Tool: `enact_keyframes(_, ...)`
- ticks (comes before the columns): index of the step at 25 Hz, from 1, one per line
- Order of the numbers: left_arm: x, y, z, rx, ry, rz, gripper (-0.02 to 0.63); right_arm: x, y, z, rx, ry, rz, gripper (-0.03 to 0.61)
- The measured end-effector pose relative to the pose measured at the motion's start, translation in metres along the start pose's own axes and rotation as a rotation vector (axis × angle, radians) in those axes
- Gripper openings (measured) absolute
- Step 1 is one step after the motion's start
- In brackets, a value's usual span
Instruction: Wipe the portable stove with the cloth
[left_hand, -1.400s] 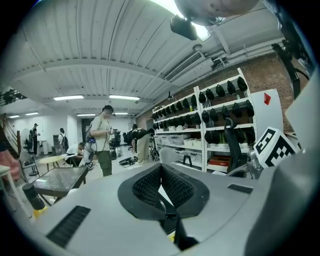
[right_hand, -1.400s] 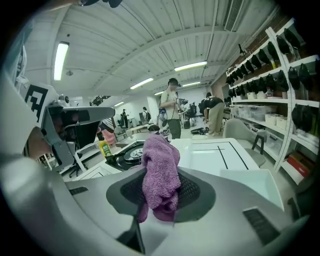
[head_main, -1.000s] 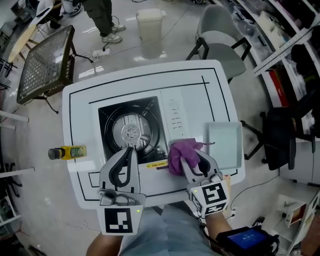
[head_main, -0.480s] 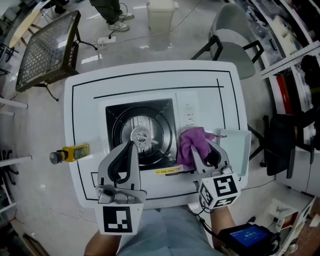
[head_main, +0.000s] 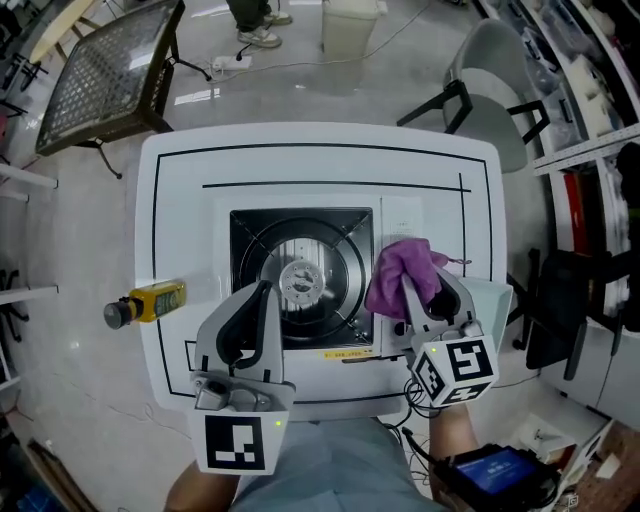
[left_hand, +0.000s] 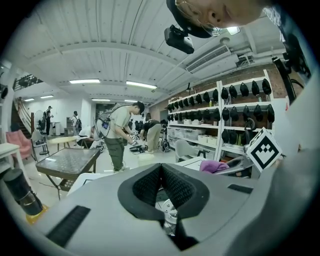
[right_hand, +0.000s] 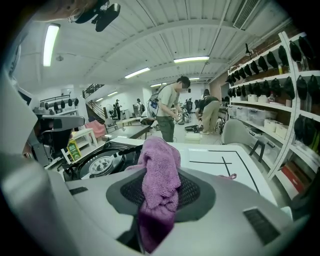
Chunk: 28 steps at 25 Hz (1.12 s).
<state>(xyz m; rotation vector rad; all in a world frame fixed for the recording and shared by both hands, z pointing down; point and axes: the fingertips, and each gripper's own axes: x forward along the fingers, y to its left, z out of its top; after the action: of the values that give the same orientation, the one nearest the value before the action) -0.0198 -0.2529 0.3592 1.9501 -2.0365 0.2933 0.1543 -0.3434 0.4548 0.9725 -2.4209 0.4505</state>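
Right gripper (head_main: 432, 292) pinching cloth (head_main: 398, 272) at stove (head_main: 262, 232) right side

Right gripper: jaws part-closed on the purple cloth. It is bunched between the pads and sticks out past the tips (right gripper view shows it filling the gap). Cloth sits over the stove's white right-hand panel, just beside the black burner pan. Can't tell whether it presses on the surface.

Left gripper (head_main: 261, 294): jaws pressed together, pads meeting at the tips, nothing between them. It hangs over the stove's front-left part, tips above the pan near the round burner (head_main: 300, 280).

Stove is centred on the white table (head_main: 320, 140) with black outline marks. Yellow bottle (head_main: 145, 303) lies on its side at the table's left edge, well apart from the stove. Pale tray (head_main: 492, 300) is at the table's right edge, just beside the right gripper and partly hidden behind it.

Past the table: grey chair (head_main: 490, 85) upper right, mesh-topped table (head_main: 110, 70) upper left, white bin (head_main: 350, 25) at top centre, a person's feet (head_main: 262, 36) near the bin. Gripper views show more people standing further back by the shelving.
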Motion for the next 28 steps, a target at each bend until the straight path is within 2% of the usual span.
enact_keyframes(13,0.007,0.040,-0.008,-0.043,0.019,0.077,0.020,0.046,-0.014,0.031,-0.039,0.001,-0.007,0.152)
enact_keyframes(21,0.006,0.064,-0.027,-0.080,0.057,0.113,0.019,0.080,-0.022,0.049,-0.066,0.000,-0.022,0.152)
enact_keyframes(28,-0.004,0.089,-0.028,-0.100,0.048,0.147,0.020,0.104,-0.021,0.068,-0.111,0.020,-0.052,0.152)
